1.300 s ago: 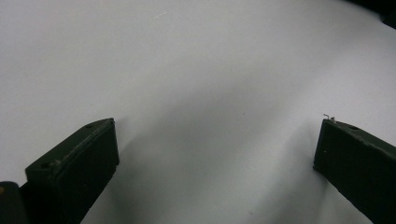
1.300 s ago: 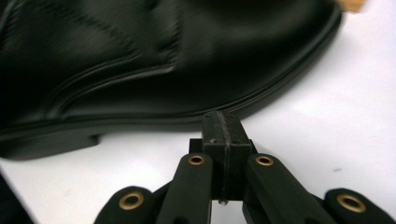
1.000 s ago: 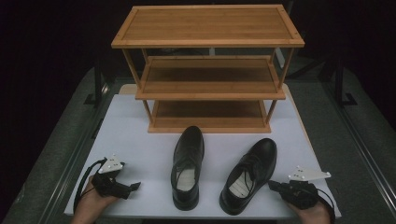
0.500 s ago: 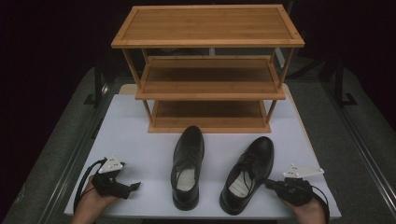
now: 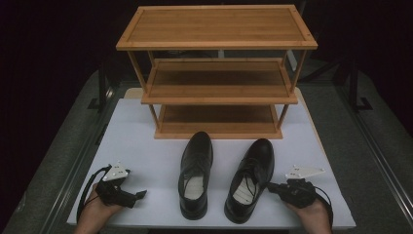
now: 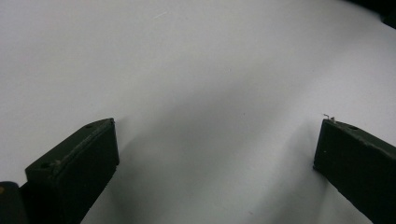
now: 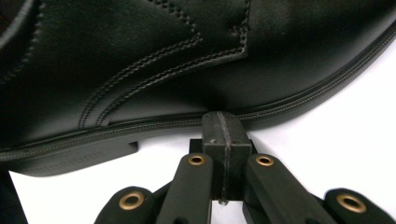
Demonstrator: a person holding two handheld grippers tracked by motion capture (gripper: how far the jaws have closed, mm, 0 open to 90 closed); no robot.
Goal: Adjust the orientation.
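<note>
Two black dress shoes side by side on a white table [image 5: 146, 141], toes toward a three-tier wooden shelf rack [image 5: 216, 73] at the far end, all tiers bare. Left shoe [image 5: 196, 174] pretty much straight, right shoe [image 5: 250, 179] angled a bit with its toe leaning toward the right, laces visible in the opening. Small gap between the two, not touching. Right gripper [image 5: 271, 186] low at the near right, held in a hand [image 5: 311, 214] coming up from the bottom edge, tips pointed sideways at the outer flank of the right shoe, right around the heel end. In the right gripper view, jaws pressed flat together with nothing between them, tips [image 7: 222, 122] right up against the shoe's [image 7: 196, 60] welt just ahead of the heel block; touching or a hair short, hard to call. Stitching and sole edge nice and sharp there. Left gripper [image 5: 139, 194] over at the near left corner, well apart from the left shoe, resting low on the table in the other hand [image 5: 97, 212], cable looped beside it. In the left gripper view, jaws spread wide, just plain white tabletop [image 6: 196, 93] between them, nothing gripped.
</note>
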